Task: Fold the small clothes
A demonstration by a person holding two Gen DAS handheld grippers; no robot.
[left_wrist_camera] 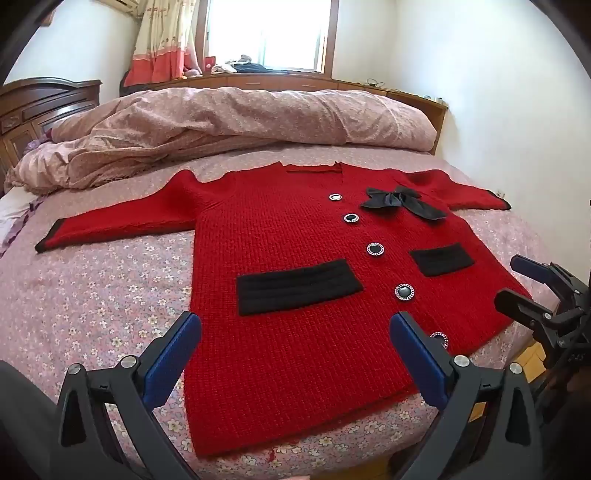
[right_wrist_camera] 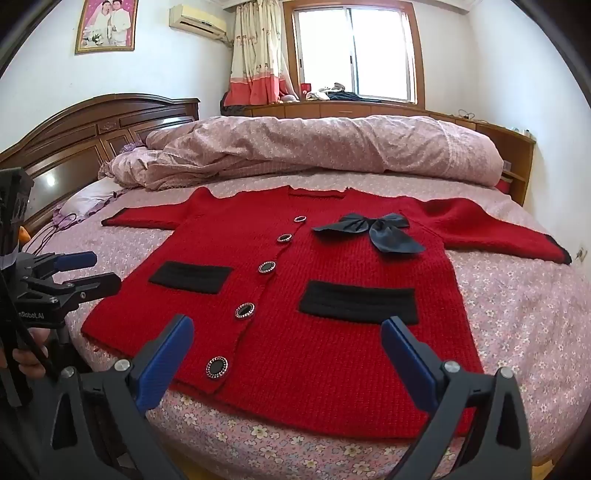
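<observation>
Left wrist view: the left tool [left_wrist_camera: 295,332] hovers above the hem of a red cardigan [left_wrist_camera: 295,236], fingers spread wide, gripping nothing. The cardigan lies flat and face up on the bed [left_wrist_camera: 92,295], sleeves stretched to both sides, buttons closed, with a black bow [left_wrist_camera: 400,201] near the collar and two black pockets. The right tool [left_wrist_camera: 517,280] appears at the right edge of this view, beside the cardigan's side, fingers apart. A rumpled quilt [left_wrist_camera: 240,118] lies behind the cardigan. Right wrist view: the right tool [right_wrist_camera: 288,332] hangs over the hem, fingers spread, empty. Only this view shows the dark wooden headboard [right_wrist_camera: 92,129], a framed portrait [right_wrist_camera: 106,25] and an air conditioner [right_wrist_camera: 197,20] on the wall; the left tool [right_wrist_camera: 99,271] shows at the left edge, fingers parted.
</observation>
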